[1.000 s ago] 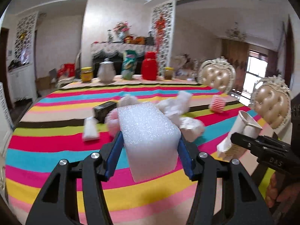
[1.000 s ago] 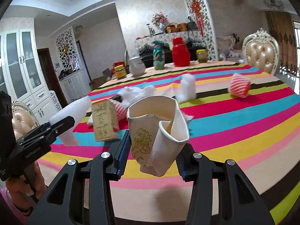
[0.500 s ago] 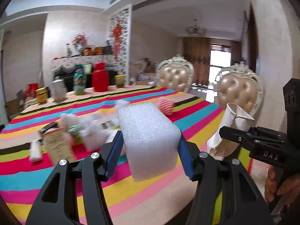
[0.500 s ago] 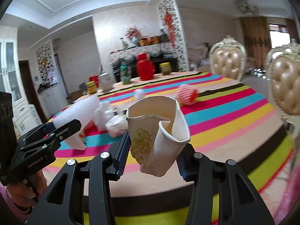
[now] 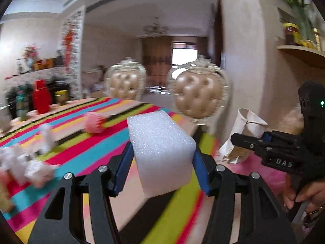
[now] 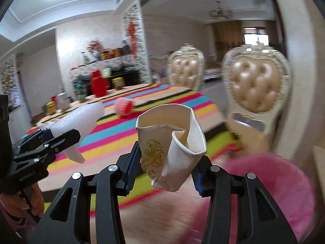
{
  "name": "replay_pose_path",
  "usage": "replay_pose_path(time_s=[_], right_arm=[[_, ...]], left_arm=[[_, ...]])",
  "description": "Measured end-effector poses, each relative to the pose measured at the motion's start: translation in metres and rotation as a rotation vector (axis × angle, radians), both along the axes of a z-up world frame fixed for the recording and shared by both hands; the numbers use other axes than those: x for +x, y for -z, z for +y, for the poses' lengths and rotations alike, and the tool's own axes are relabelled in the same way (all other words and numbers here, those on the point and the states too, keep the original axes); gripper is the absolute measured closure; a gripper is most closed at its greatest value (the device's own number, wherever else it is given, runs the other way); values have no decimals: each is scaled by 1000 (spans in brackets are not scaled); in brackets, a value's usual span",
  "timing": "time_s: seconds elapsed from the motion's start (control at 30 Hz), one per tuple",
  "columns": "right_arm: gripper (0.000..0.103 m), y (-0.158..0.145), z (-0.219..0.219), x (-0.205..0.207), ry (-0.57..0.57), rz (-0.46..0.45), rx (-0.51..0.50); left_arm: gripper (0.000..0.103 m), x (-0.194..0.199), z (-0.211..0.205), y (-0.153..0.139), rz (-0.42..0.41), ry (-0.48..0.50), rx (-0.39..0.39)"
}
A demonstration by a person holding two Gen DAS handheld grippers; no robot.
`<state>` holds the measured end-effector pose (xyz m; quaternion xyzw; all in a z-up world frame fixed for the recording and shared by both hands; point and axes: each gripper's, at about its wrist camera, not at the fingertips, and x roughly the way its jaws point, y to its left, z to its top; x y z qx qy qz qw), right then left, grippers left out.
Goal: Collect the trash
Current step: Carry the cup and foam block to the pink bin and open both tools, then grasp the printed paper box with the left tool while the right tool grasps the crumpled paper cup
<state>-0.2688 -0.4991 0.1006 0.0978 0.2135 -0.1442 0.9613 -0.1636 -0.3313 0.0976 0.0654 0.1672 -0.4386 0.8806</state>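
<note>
Now, in the left wrist view, a white foam block [image 5: 162,152] is held between the blue pads [image 5: 122,168] of the left gripper [image 5: 161,168]; the jaws are closed on its two sides and the block is lifted above the edge of the bench [image 5: 85,142], which is covered with a striped cloth. More trash is seen on the cloth to the left: a pink-red net ball [image 5: 94,122] and some white scraps [image 5: 28,162], all blurred. A red jug [image 5: 41,97] stands at the far side. Two padded chairs [image 5: 198,95] are seen behind the bench. At the right, the right gripper [image 5: 241,140] is seen from the side, with a crushed paper cup [image 5: 243,134] kept in its jaws, and part of a hand [image 5: 302,195] below it.

Next, in the right wrist view, the cup [image 6: 172,148] with a gold pattern is clamped between the pads of the right gripper [image 6: 165,170]; the jaws are closed on it, and it is dented. A pink fluffy thing [image 6: 270,183] is seen below and to the right, close to the cup; what it is cannot be told because of blur. At the left, the left gripper [image 6: 65,138] is seen with the foam [image 6: 81,124] in its jaws, over the near edge of the bench [image 6: 142,122]. The net ball [image 6: 124,106] lies further on the cloth, and the jug [image 6: 98,83] at the far side.
</note>
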Motion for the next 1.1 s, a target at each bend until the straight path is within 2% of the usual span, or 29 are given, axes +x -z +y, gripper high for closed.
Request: replay_pose_path(time_s=[0.13,0.3,0.47,0.57,0.63,0.7,0.73,0.83,0.93,1.0,1.1], right_arm=[[57,6,-36,-36,134,34,-24],[56,20,-77,-75,250,70,-6],[55,37,-110,-96,322,100,47],[53,45,-125,-98,313,106,84],[48,51,-130,-96,298,118,97],[23,57,-137,-91,300,129,118],[20,59,-140,-91,305,125,124],[19,57,-139,-98,326,108,120],[19,51,-132,-97,333,103,95],[19,45,-121,-93,328,105,78],[18,34,-101,-78,285,103,53]], left_arm=[[48,-18,-51,4,24,160,-7],[48,-48,-113,14,35,348,7],[47,-63,-160,24,101,467,30],[46,-59,-186,35,151,512,50],[43,-56,-199,42,191,547,62],[27,-49,-210,49,228,550,79],[16,-47,-210,50,236,547,78],[11,-39,-197,47,237,485,68],[5,-24,-165,39,219,416,50],[5,-19,-138,33,171,367,50],[5,-13,-96,28,93,262,94]])
